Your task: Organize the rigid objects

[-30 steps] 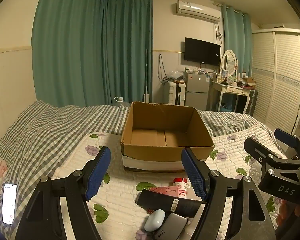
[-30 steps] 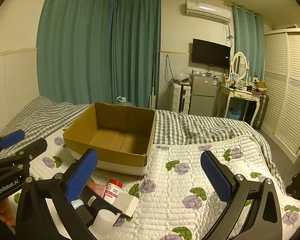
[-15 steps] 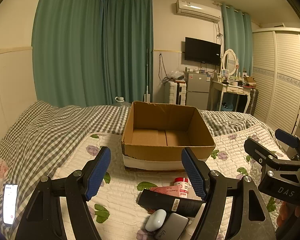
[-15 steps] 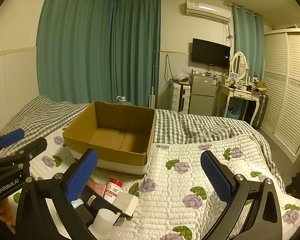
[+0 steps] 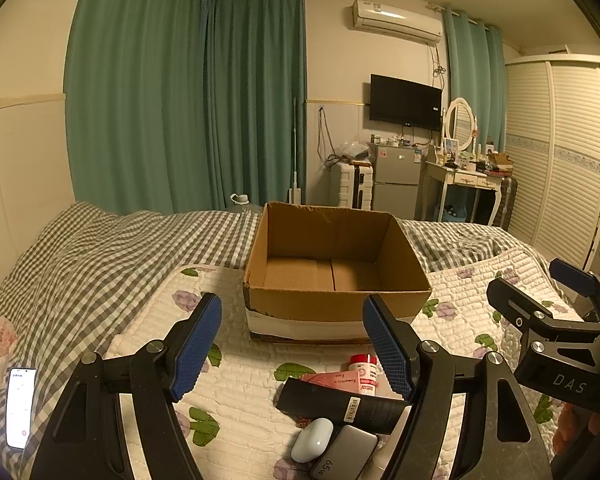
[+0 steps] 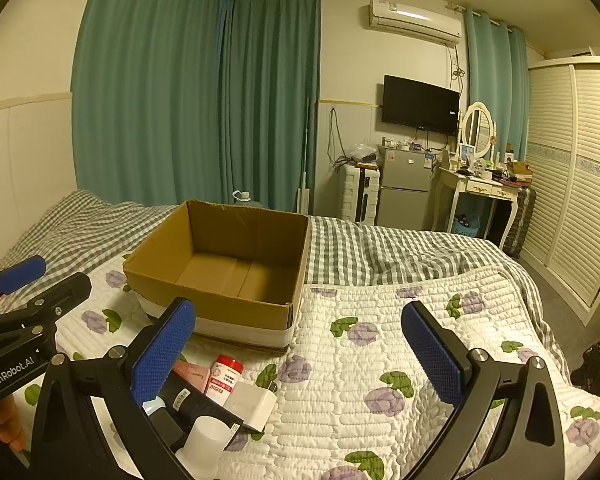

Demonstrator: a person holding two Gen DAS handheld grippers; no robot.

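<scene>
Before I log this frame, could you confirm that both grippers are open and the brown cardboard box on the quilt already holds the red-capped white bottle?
Not quite: the brown cardboard box is empty in both wrist views. The red-capped white bottle stands on the quilt in front of it. The left gripper and right gripper are indeed open.

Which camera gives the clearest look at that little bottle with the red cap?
The right wrist view: the red-capped bottle shows its cap and label unobstructed. In the left wrist view, the bottle is half hidden behind the left gripper's finger and the black tube.

Teal curtains [image 5: 188, 100], wall television [image 5: 406, 102], air conditioner [image 5: 396, 22], small fridge [image 5: 394, 182], phone [image 5: 20, 406] on checked bedspread [image 5: 80, 264]
</scene>
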